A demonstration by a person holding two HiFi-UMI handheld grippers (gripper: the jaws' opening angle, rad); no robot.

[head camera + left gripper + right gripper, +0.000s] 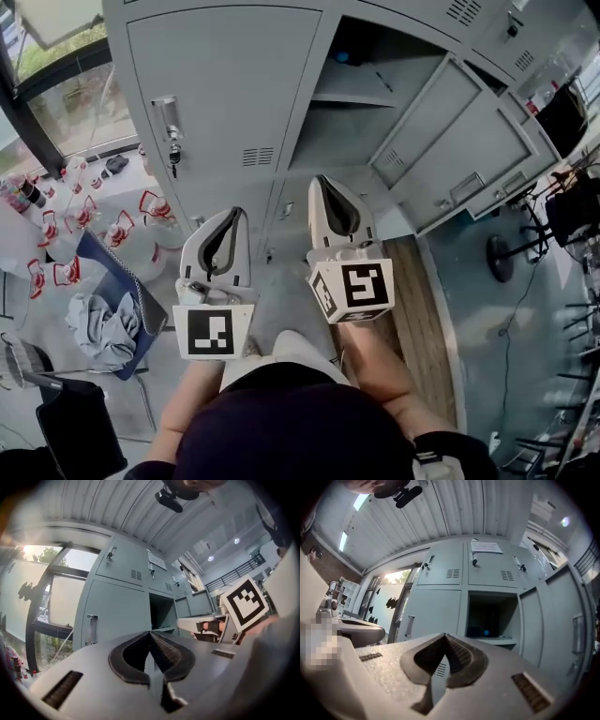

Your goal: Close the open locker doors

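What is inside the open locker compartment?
The open locker holds a shelf with a small blue object at its back. The object's kind and the dark corners cannot be made out.

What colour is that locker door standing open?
The open locker door is a plain pale grey with no pattern; the head view shows it best.

The person is holding the left gripper [234,217] and the right gripper [323,186] side by side in front of the body, both pointing forward, with the right one reaching slightly further ahead. Each gripper is showing its jaws pressed together with nothing between them. The bare left forearm [187,398] and right forearm [380,370] are stretching forward behind them.
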